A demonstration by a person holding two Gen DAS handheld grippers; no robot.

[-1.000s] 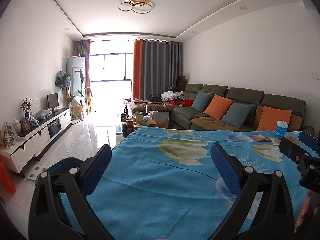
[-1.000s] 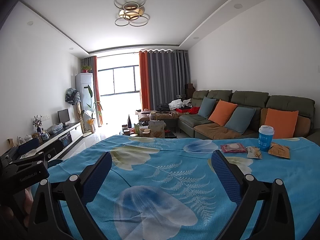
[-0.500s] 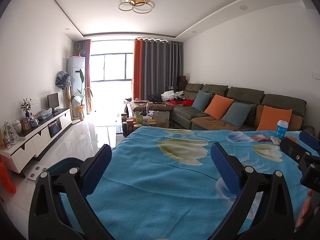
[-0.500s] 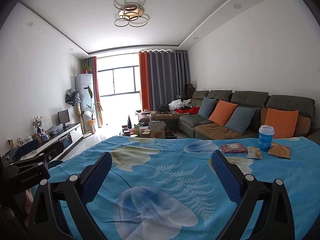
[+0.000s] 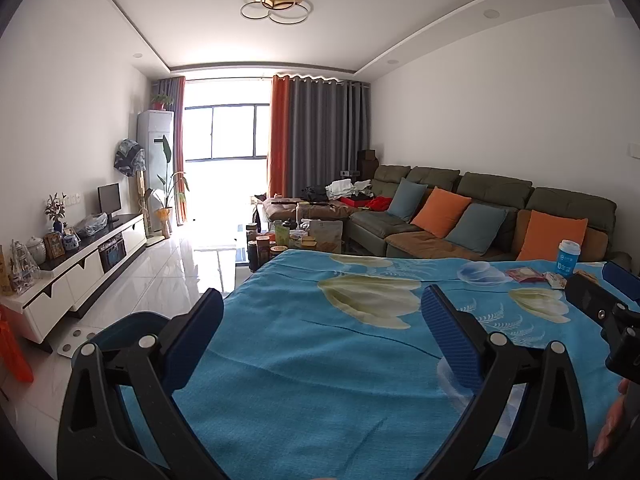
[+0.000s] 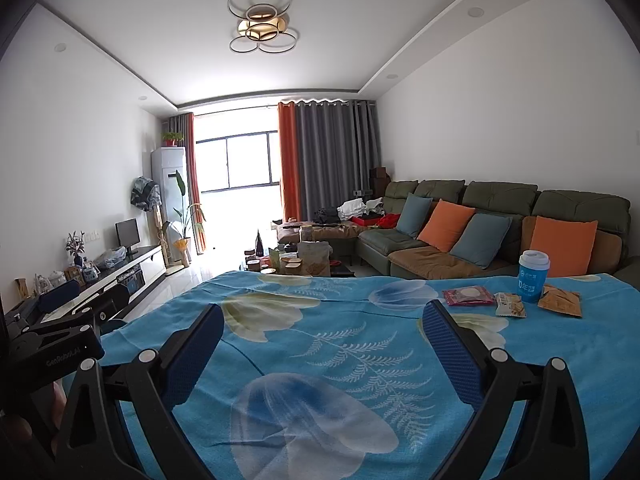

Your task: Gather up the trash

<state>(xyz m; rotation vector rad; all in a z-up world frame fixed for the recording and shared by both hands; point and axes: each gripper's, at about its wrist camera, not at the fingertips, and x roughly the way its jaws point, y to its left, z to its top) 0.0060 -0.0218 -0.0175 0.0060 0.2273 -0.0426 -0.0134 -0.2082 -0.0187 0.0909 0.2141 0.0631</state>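
The blue cup's (image 6: 533, 276) label print is too small to read, and it hides part of the orange wrapper (image 6: 560, 306)

Both tools: black plastic frames w/ silver rivets, blue ribbed pads (image 5: 448, 336); left tool (image 6: 60, 344) bears white lettering.

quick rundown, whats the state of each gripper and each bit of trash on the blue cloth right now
left gripper: open, empty, above the blue floral tablecloth
right gripper: open, empty
blue paper cup with white lid: upright, lid on
red snack packet: lying flat, left of the cup
pale biscuit wrapper: lying flat, in front of the cup
orange-brown snack bag: lying crumpled, right of the cup
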